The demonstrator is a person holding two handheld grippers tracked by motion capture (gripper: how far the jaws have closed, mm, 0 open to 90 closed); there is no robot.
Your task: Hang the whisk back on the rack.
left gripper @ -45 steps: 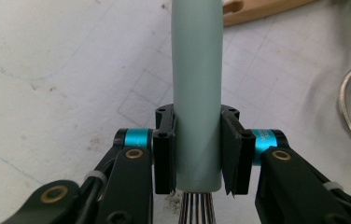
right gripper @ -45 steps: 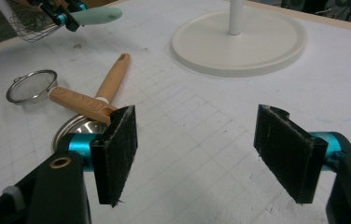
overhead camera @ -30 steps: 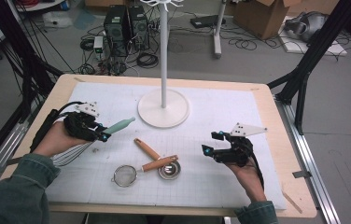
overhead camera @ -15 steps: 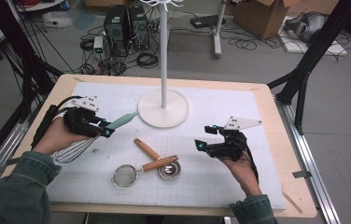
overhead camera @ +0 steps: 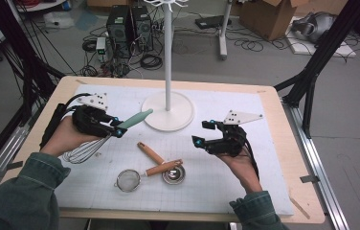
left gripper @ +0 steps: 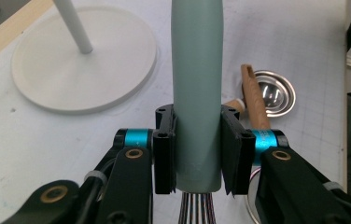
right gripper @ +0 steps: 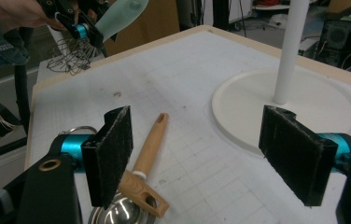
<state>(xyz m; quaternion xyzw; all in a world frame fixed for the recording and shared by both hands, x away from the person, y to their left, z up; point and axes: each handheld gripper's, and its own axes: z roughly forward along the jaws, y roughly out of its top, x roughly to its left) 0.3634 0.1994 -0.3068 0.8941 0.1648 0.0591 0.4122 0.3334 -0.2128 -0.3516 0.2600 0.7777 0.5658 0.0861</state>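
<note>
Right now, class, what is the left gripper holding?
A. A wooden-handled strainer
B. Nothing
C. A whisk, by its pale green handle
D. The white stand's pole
C: the left gripper is shut on the whisk, its pads pressed on either side of the pale green handle, with the wires trailing below it.

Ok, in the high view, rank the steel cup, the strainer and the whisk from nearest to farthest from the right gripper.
1. steel cup, just left of the right gripper.
2. strainer, farther left, near the front edge.
3. whisk, far left, held in the left gripper.
</note>
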